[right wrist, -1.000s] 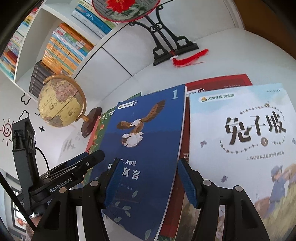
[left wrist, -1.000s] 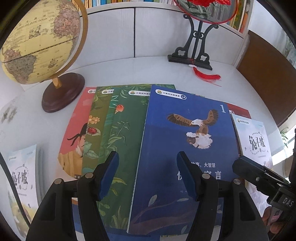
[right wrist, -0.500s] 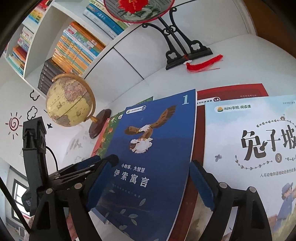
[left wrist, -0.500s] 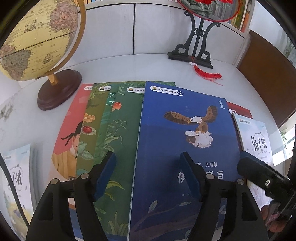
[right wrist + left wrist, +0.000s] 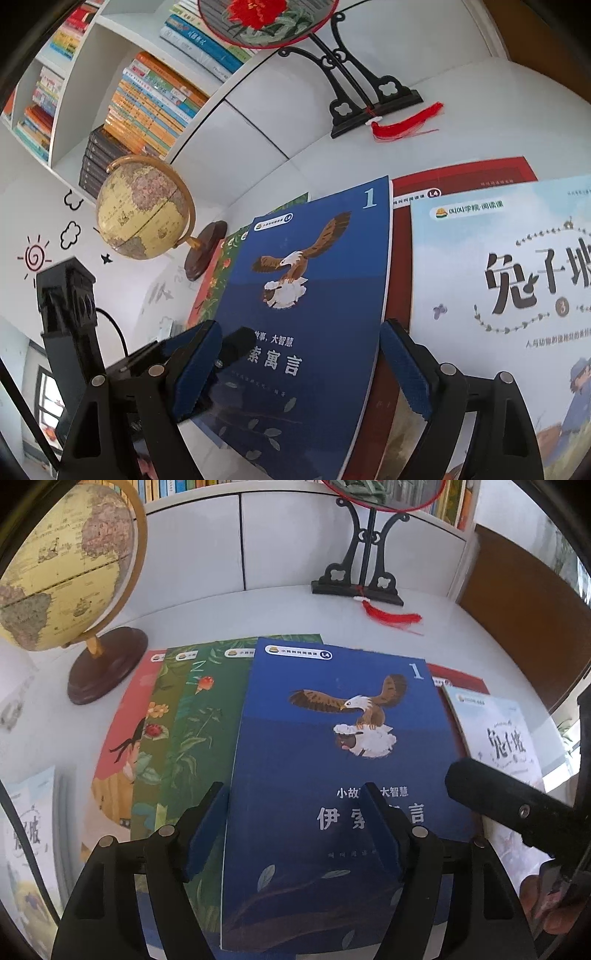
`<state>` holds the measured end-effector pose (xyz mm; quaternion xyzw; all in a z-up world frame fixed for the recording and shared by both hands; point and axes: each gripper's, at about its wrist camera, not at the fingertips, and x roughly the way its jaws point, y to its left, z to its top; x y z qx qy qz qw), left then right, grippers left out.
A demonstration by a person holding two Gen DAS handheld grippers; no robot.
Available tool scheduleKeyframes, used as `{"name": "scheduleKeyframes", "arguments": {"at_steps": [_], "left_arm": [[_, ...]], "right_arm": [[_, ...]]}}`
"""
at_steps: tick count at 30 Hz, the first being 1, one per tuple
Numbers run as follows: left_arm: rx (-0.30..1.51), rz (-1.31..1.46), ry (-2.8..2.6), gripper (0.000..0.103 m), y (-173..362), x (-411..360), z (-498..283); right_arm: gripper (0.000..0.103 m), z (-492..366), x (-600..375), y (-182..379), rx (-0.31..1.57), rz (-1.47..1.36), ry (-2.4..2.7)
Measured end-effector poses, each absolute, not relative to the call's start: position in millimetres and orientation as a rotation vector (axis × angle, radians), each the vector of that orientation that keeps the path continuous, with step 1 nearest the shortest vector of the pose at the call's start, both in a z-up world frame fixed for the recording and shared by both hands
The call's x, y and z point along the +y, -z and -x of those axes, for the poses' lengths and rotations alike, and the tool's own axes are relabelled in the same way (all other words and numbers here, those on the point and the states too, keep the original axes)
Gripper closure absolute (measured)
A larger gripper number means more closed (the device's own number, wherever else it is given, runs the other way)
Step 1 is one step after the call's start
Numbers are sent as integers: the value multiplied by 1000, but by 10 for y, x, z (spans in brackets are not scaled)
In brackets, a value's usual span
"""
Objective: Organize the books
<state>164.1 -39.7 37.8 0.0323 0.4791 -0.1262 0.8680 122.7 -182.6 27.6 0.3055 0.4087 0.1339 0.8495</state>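
On the far left of my white table (image 5: 236,613) stands a globe (image 5: 62,565) on a dark wooden base. Right of it lies a fanned row of books: a pink book (image 5: 122,738) with a robed figure, then two green leaf-patterned books (image 5: 192,731), each partly under its right neighbour. On top of them sits the blue eagle book (image 5: 332,760). My left tool (image 5: 295,834) hovers over that book's near half with its jaws wide, nothing between the pads; they have just been opening. My right tool (image 5: 299,373) is also spread wide over the blue book's near right edge, gripping nothing, and has likewise just been opening. Right of the blue book a red book (image 5: 461,181) peeks out, with the pale blue book (image 5: 498,295) lying on it. At the far side stands a fan stand (image 5: 362,576) with a red tassel (image 5: 391,618).
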Motion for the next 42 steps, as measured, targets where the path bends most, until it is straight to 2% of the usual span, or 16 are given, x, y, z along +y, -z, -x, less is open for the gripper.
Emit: {"name": "scheduleKeyframes", "arguments": {"at_steps": [15,21,24,31,38,42], "left_arm": [[1053,3,224,33,-365,-68,-960],[1094,122,199,33,-291,157,-994],[1102,206,233,48,-267,199,-957],[1115,234,229,48,-254,208,-934],[1128,261,256,48,-219,262,-943],[1134,263,243,44,-214,277,-948]], "right_arm": [[16,-885,-1664,-282,922,-667,-364],[18,-654,-1711,-264,954,-645,-435],[19,-609,-1700,-261,970,-635,-457],[23,-412,-1490,-277,1055,-513,-491],[25,-425,-1536,-225,1028,-569,-469],[26,-479,-1550,-215,987,-575,-495]]}}
